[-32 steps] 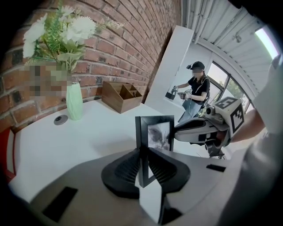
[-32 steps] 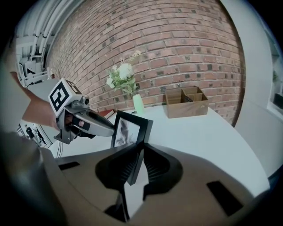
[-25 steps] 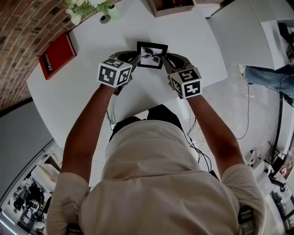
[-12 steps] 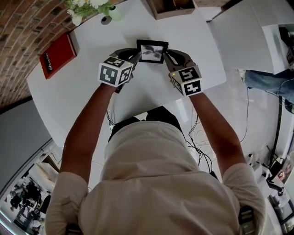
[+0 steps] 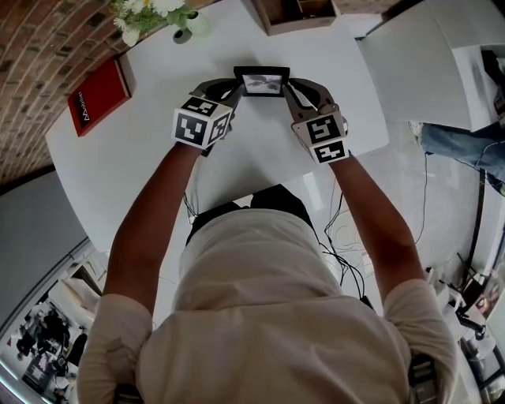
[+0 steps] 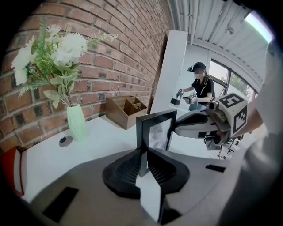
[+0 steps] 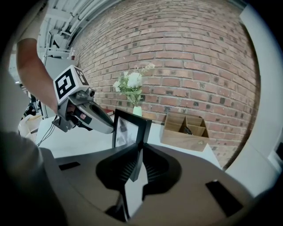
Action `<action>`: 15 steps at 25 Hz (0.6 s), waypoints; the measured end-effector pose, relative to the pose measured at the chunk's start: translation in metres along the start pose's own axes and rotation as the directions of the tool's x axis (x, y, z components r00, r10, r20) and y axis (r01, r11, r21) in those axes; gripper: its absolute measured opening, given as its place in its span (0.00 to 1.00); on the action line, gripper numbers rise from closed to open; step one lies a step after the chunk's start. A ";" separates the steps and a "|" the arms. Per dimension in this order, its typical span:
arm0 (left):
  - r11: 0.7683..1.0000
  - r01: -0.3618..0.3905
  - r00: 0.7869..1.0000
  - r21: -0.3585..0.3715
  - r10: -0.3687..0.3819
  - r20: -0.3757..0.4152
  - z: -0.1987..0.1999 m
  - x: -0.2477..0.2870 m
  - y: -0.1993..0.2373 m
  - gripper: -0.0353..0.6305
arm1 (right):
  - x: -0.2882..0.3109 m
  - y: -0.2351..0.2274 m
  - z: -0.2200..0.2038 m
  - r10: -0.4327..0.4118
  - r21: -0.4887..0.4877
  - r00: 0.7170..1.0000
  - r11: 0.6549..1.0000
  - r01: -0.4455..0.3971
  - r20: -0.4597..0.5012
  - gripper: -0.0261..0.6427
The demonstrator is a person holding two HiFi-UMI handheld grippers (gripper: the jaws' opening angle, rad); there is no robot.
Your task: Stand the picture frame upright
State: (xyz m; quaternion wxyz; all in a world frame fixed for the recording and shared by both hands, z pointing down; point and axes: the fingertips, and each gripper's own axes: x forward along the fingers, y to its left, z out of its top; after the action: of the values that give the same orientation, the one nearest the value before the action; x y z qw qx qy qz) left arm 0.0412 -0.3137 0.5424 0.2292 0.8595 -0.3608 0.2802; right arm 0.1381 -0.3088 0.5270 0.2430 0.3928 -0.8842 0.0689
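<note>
A black picture frame (image 5: pixel 261 81) with a grey print is held over the white table (image 5: pixel 142 158) and stands nearly upright. My left gripper (image 5: pixel 233 93) is shut on its left edge, and its jaws have just been closing with the frame between them. My right gripper (image 5: pixel 289 91) is shut on the right edge. In the left gripper view the frame (image 6: pixel 155 130) rises from between my pads (image 6: pixel 128 170), with the right gripper (image 6: pixel 196 126) beyond it. In the right gripper view the frame (image 7: pixel 131 129) stands in my jaws, and the left gripper (image 7: pixel 86 115) holds its far side.
A vase of white flowers (image 5: pixel 183 19) stands at the table's far left, and a red book (image 5: pixel 96 95) lies to its left. A wooden organizer (image 5: pixel 296 11) sits at the back by the brick wall. A person (image 6: pixel 200 88) stands far off.
The frame has tipped up from leaning face-up to nearly upright. Both grippers have carried it a little farther from me across the table.
</note>
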 end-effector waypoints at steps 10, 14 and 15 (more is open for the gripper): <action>0.998 -0.046 0.999 0.053 0.044 0.029 0.011 0.005 0.005 0.12 | 0.008 -0.009 -0.002 -0.019 -0.082 1.000 0.996 0.020 0.018 0.10; 0.997 -0.057 0.998 0.058 0.054 0.041 0.012 0.008 0.009 0.11 | 0.011 -0.011 -0.002 -0.023 -0.080 0.999 0.996 0.024 0.024 0.10; 0.997 -0.058 0.998 0.057 0.056 0.043 0.012 0.009 0.010 0.11 | 0.012 -0.012 -0.001 -0.023 -0.083 0.999 0.996 0.025 0.026 0.10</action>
State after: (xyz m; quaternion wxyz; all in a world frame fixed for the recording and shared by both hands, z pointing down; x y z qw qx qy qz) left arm 0.0433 -0.3316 0.5412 0.1884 0.8608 -0.3813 0.2794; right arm 0.1403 -0.3244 0.5331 0.2488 0.3936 -0.8846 0.0243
